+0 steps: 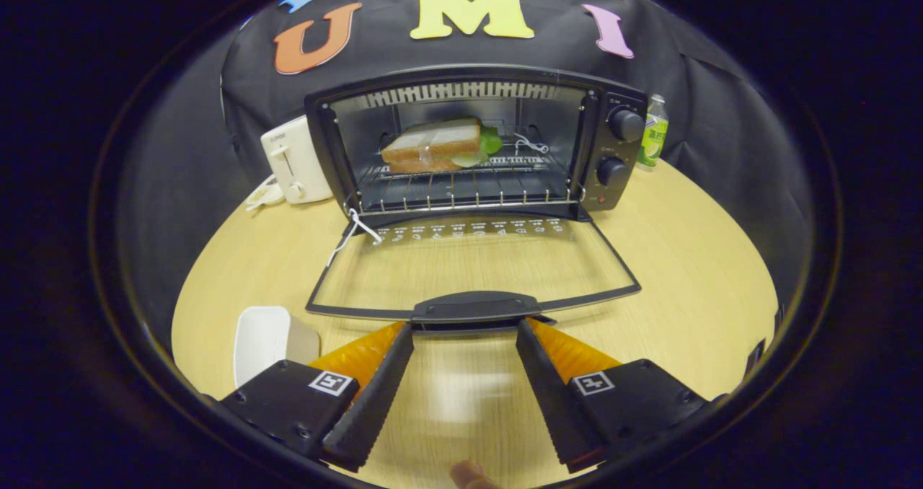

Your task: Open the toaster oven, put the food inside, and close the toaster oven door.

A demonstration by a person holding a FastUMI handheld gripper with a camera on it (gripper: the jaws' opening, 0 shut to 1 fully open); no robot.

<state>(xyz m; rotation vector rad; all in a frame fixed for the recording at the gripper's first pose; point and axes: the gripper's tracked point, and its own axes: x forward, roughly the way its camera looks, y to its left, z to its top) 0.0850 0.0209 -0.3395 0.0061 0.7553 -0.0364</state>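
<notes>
Sandwich [440, 146] inside oven [613, 150]; open gripper [465, 327] seemingly at door handle [476, 306].

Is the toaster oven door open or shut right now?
Open. The door lies folded down flat toward the open tongs, handle just ahead of them. The sandwich sits on the rack inside.

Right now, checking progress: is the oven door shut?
No, the door lies folded down flat, sandwich on the rack, open gripper at its handle.
</notes>
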